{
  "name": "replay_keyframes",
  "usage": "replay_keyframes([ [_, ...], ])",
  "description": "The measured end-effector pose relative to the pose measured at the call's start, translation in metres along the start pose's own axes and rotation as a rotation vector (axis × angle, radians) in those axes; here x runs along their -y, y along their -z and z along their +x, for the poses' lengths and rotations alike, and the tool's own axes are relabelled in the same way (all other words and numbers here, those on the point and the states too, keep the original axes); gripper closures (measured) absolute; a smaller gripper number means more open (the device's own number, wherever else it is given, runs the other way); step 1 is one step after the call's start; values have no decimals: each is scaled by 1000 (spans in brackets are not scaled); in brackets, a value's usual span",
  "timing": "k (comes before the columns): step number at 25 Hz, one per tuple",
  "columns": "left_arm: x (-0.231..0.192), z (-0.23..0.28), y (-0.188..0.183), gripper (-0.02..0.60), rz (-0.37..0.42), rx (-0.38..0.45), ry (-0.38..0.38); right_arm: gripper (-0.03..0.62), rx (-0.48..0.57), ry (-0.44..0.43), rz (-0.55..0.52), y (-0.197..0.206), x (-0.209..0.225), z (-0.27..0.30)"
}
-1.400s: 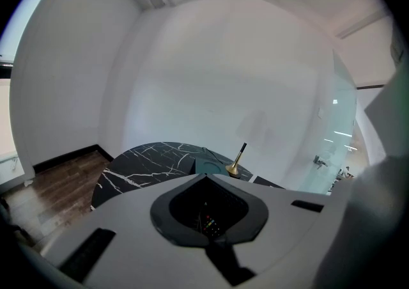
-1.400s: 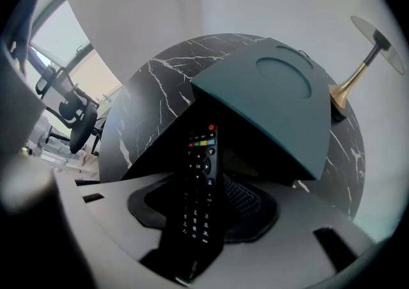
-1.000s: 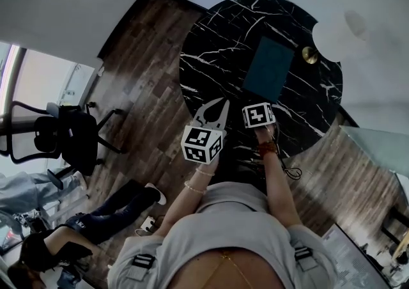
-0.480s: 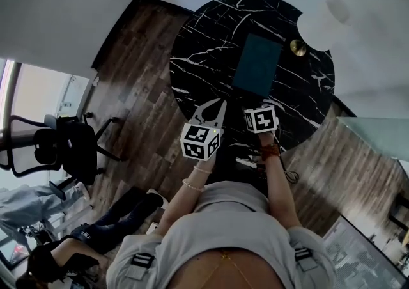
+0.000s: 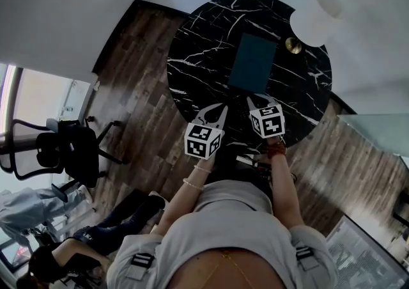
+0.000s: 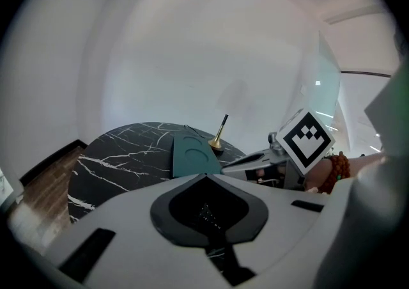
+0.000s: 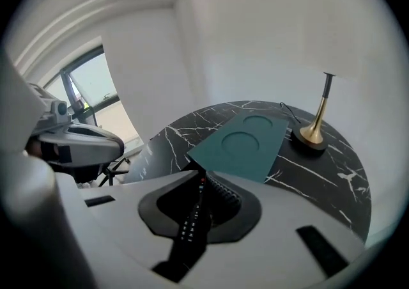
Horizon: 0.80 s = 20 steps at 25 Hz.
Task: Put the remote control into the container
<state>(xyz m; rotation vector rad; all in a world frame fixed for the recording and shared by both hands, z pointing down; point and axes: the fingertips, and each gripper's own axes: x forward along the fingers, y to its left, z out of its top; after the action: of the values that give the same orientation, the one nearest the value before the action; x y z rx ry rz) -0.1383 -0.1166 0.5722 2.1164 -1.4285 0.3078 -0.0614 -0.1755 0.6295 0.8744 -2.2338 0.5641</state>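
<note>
Since the earlier frame the right gripper has lifted off the near edge of the table and tipped up to point at the container. Its jaws have just been closing and now clamp the remote control.

The remote stands edge-on between the pads. Its length runs along the jaws and its button face is turned to the left. Held this way it can probably be carried forward and laid down without regripping.

The remote is therefore off the table, above the near part, and short of the container.

The left gripper sits just to the left of the right one. Its jaws are drawn together with nothing between them. It lies off the line to the container, and I judge it is kept there to leave that path clear.

The container is a flat teal tray with two round recesses and lies empty at mid-table. A lamp with a brass base stands just beyond its far right corner. The carry must stop short of that base.
</note>
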Motion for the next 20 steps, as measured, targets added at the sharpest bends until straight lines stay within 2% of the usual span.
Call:
replay_keyframes([
  [7,14,7,32,577,-10,-97,46,580,-27,9,-37,5,16,9],
  [11,17,9,51,577,-39,-158,63,582,-36,11,-22,6,26,15],
  [20,19,4,91,577,-85,-273,79,582,-41,63,-70,4,44,22],
])
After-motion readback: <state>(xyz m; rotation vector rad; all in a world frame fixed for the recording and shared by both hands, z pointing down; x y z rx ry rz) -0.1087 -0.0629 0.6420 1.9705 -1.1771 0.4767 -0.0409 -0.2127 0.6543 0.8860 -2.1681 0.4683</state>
